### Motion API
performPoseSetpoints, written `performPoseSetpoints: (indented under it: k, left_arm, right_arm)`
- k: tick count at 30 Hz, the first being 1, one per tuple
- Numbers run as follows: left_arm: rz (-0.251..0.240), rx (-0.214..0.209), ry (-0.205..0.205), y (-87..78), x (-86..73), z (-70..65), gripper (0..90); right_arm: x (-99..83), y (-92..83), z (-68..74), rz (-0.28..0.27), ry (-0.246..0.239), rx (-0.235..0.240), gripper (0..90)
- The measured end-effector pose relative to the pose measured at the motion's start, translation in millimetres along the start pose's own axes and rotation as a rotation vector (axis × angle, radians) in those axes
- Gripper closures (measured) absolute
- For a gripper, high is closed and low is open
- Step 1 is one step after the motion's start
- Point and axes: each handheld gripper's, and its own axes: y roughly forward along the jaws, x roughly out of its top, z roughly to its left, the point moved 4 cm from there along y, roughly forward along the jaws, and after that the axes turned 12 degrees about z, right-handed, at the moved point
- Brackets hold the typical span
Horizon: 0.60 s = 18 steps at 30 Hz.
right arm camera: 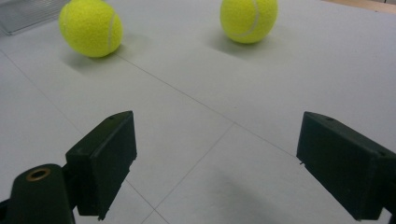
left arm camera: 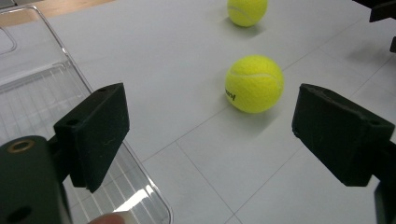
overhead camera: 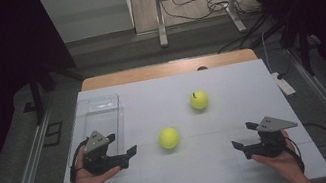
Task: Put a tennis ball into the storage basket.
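Tennis ball [left arm camera: 254, 84], small black print unreadable, ahead of open left hand-held gripper [left arm camera: 210, 135]

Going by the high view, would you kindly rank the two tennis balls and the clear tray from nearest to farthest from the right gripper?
From the right gripper:
1. Near tennis ball, mid-table, to its left.
2. Far tennis ball, farther up the table; fairly close to the first in distance.
3. Clear tray, across at the table's left edge.

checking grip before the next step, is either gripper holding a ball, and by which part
Nothing is held. The left gripper and right gripper both stand open and empty; the near tennis ball lies free on the table.
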Motion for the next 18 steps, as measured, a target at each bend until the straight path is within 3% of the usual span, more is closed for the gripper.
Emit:
performPoseSetpoints:
  k: [18]
  left_arm:
    - [0.006,-0.022,0.016,9.2,15.6,-3.0,12.2]
  right_arm:
    - [-0.9,1.8,0.5,0.014,-0.008,-0.003,12.6]
